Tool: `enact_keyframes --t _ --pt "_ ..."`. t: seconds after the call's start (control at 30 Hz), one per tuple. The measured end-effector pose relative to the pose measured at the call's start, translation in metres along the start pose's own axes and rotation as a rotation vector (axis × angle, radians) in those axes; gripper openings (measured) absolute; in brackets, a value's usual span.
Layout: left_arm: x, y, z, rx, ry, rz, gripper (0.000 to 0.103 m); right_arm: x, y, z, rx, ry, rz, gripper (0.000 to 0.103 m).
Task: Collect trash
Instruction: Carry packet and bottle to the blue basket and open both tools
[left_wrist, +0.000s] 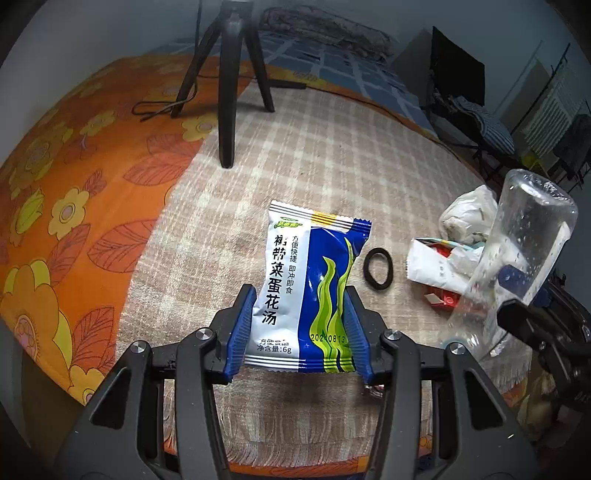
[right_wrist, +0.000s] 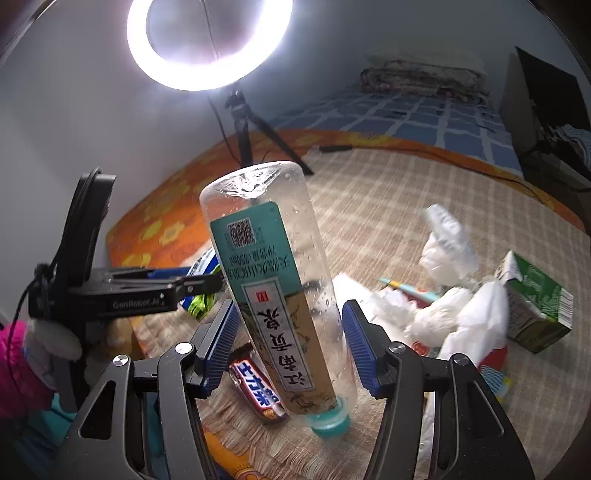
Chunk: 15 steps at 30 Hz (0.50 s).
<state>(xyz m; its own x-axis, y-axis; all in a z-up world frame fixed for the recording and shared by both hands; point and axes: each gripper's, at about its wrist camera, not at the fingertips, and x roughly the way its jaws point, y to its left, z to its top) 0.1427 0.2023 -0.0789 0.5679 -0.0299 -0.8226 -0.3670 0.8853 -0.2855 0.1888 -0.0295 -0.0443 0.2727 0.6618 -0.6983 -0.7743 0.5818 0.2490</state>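
At the left, the left gripper (left_wrist: 301, 328) holds a blue-and-white soup packet (left_wrist: 308, 288) by its lower half, both blue pads pressed against its side edges, the packet's long axis running straight out along the fingers and its top edge standing clear above the beige checked cloth (left_wrist: 332, 155). Nothing more is needed on that side but to carry it away. Just right of the packet a black hair ring (left_wrist: 377, 271) lies flat on the cloth, and further right sits a heap of crumpled white paper (left_wrist: 467, 218) and wrappers. At the right, the right gripper (right_wrist: 288, 347) has a clear plastic bottle (right_wrist: 280, 280) between its fingers, cap toward the camera and base pointing away, leaning a little to the left; the left pad meets the bottle's wall, while a narrow gap shows at the right pad, so I cannot tell whether the grip is firm. Below the bottle a candy bar wrapper (right_wrist: 258, 391) lies on the cloth, closest to the right gripper. To the right of the fingers lie white tissues (right_wrist: 450, 314) and a green carton (right_wrist: 535, 299), well apart from the left gripper, so by my judgement the right hand is the natural one for those once the bottle is dropped off.
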Motion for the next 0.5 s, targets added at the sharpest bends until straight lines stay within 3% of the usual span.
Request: enact_keyframes --t 0.2,0.5 --pt "-0.018 -0.017 0.002 0.025 -0.037 -0.004 0.048 -0.015 -0.007 0.001 0.028 -0.051 -0.017 0.056" --pt "-0.058 -0.049 -0.047 0.1 -0.071 -0.038 0.048 -0.052 -0.003 -0.004 0.027 -0.105 -0.02 0.056"
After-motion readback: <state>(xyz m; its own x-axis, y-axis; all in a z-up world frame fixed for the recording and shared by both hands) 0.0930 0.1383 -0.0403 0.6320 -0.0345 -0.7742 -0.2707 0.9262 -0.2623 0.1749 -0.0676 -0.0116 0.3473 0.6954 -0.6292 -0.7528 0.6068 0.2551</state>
